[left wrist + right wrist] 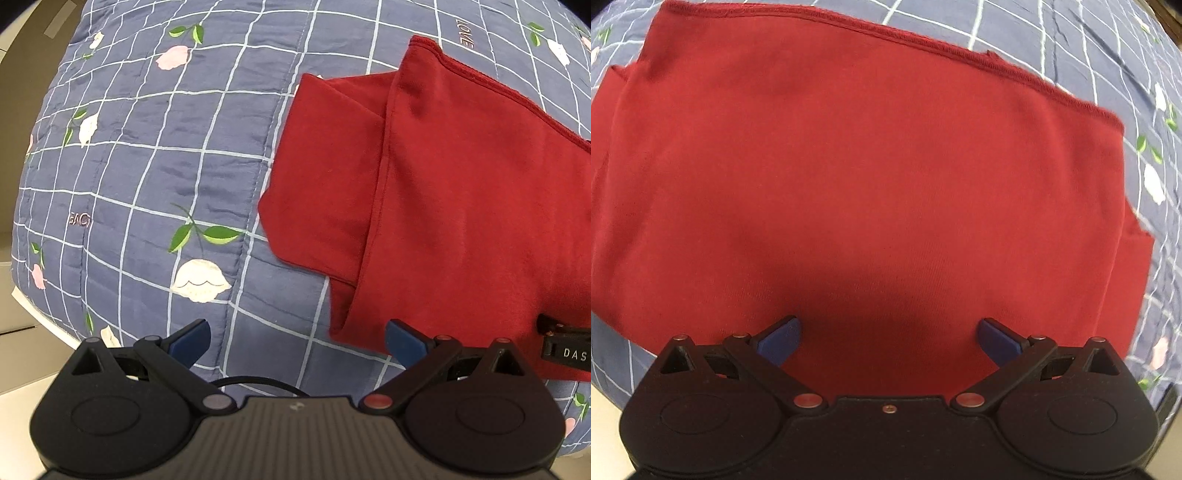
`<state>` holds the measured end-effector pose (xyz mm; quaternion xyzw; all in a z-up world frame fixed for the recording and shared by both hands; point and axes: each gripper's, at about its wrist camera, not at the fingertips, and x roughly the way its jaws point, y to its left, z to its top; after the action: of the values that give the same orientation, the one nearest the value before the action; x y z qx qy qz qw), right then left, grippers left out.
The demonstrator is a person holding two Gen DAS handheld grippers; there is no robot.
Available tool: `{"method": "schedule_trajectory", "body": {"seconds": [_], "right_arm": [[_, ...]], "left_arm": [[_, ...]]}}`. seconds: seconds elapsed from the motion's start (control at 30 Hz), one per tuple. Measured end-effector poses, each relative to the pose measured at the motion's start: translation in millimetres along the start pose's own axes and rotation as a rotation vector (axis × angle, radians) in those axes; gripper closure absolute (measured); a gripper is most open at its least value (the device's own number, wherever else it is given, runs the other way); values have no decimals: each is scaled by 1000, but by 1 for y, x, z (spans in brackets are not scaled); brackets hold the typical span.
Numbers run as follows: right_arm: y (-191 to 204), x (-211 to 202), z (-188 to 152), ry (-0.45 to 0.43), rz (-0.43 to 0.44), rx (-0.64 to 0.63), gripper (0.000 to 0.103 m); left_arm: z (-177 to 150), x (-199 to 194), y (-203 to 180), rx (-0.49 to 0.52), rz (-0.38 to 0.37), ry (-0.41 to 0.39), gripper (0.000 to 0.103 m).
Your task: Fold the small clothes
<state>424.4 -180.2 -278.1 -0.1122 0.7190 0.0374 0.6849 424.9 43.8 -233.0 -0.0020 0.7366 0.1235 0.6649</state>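
Blue-tipped fingers of the left gripper (297, 341) are standing wide apart, holding nothing, hovering over the quilted bedspread (147, 166) just beside the near-left corner of the red garment (461, 206). One black piece of the right gripper (565, 350), lettered "DAS", is showing at the right edge of the left wrist view, lying over the garment's near part. In the right wrist view, the right gripper (888, 341) is likewise spread open and empty, hanging above the near middle of the garment (868, 177), its shadow falling on the cloth. Farther off, the garment is lying folded and flat on the blue checked bedspread (1052, 48), a layer sticking out at its left side, its stitched hem running along the far edge.
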Motion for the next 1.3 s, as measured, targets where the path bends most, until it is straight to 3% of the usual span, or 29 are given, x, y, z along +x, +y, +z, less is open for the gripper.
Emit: {"method": "schedule_trajectory", "body": {"seconds": [0.13, 0.4, 0.63, 1.0, 1.1, 1.23, 1.3], "right_arm": [[-11, 4, -12, -43, 42, 59, 0], [-18, 3, -38, -152, 65, 60, 0], [-16, 1, -47, -182, 70, 63, 0], [-18, 2, -44, -196, 75, 65, 0], [-17, 2, -43, -193, 76, 66, 0], [-18, 3, -42, -193, 77, 66, 0], [-18, 3, -42, -193, 77, 67, 0]], "left_arm": [[0, 1, 0, -4, 3, 3, 1], [-2, 4, -5, 5, -3, 13, 1], [-10, 9, -5, -8, -39, 13, 1], [-21, 27, 12, -95, -142, -61, 1], [-17, 39, 20, -144, -209, -63, 1], [-15, 53, 33, -213, -300, -35, 8], [-15, 58, 38, -242, -344, -20, 17]]}}
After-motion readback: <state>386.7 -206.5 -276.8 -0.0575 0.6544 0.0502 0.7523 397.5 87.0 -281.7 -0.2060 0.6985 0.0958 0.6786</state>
